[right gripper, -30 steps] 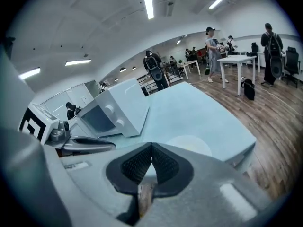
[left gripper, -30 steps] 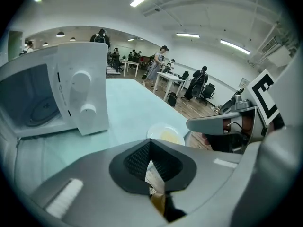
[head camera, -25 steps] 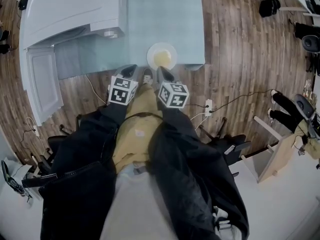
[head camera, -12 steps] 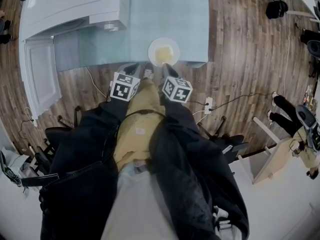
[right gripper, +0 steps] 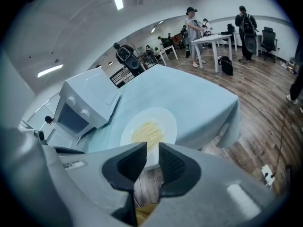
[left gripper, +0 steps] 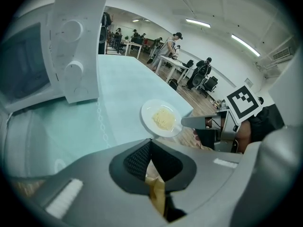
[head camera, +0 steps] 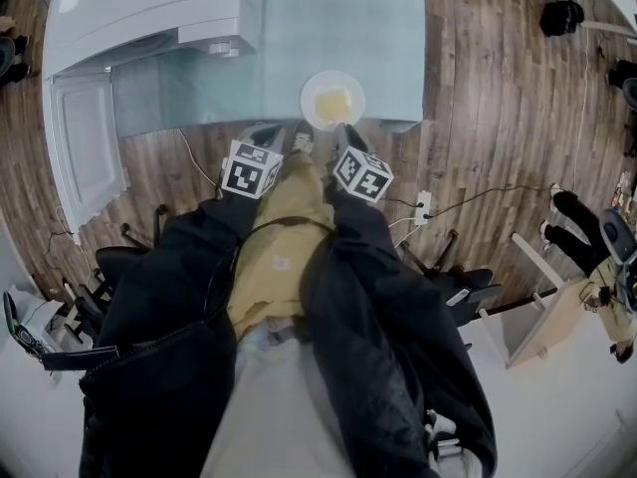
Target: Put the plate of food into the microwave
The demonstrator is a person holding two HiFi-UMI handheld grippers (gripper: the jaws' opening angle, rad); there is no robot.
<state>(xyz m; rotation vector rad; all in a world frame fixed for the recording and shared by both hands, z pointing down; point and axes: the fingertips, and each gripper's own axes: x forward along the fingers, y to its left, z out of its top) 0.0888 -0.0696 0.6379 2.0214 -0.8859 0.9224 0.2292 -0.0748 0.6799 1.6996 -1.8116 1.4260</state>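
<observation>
A white plate (head camera: 332, 101) with pale yellow noodles sits at the near edge of the pale blue table (head camera: 338, 28). The white microwave (head camera: 149, 8) stands at the table's left, its door (head camera: 85, 152) swung open. My right gripper (head camera: 345, 132) hovers just short of the plate's near rim. In the right gripper view its jaws (right gripper: 152, 157) are opening, with a clear gap and nothing between them, and the plate (right gripper: 149, 131) lies right ahead. My left gripper (head camera: 264, 130) hangs beside it, left of the plate, and its jaws (left gripper: 150, 148) are shut and empty.
The tablecloth's corner (head camera: 403, 122) hangs over the wooden floor (head camera: 478, 88). A power strip and cables (head camera: 423, 207) lie on the floor to the right. Office chairs (head camera: 109, 267) stand at the lower left. People and desks (right gripper: 208, 37) are far across the room.
Both grippers have edged forward toward the table's edge, and the right one now sits closer to the plate's rim. The plate has not moved on the table.
</observation>
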